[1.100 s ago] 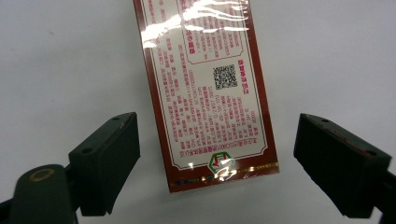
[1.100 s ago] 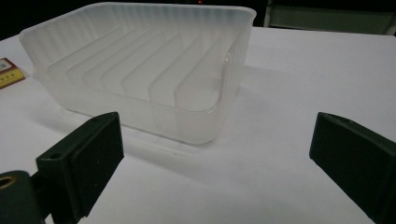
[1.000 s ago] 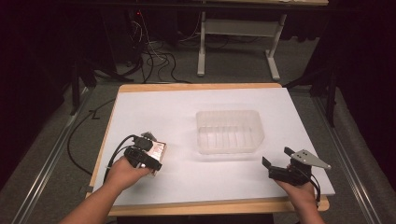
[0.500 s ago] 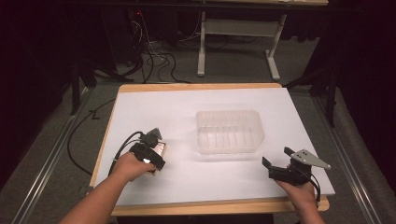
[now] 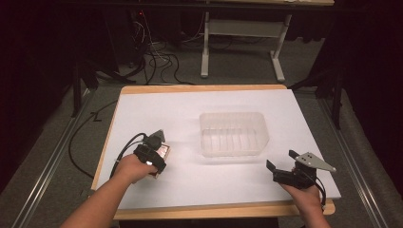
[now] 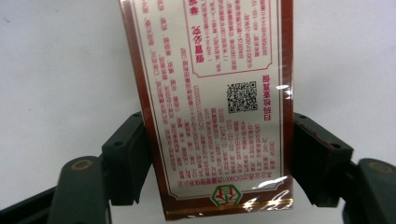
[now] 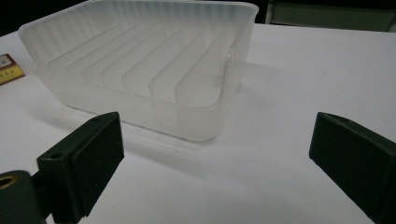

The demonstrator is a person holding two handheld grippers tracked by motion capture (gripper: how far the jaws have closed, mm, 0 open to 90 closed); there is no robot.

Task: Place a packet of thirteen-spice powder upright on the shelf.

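Observation:
A flat box (image 6: 210, 93) with a red-brown border, red print and a QR code lies on the white table sheet (image 5: 199, 107) at the left. My left gripper (image 5: 159, 154) points down over it, and its jaws have just been closing. In the left gripper view the left gripper (image 6: 219, 158) has both black pads (image 6: 128, 163) against the box's long sides. The box (image 5: 164, 151) shows just past the hand. My right gripper (image 5: 278, 170) rests open near the front right edge, in front of a clear ribbed plastic container (image 5: 233, 116). Nothing sits between the right gripper's (image 7: 215, 163) jaws.
The container (image 7: 140, 70) stands mid-table and holds nothing. A corner of the box (image 7: 9, 67) peeks out to its left in the right gripper view. Cables and a desk frame (image 5: 237, 42) lie on the floor beyond the table's far edge.
The left hand has shifted slightly over the box and its jaws have come in against the box's sides. The right hand has stayed put.

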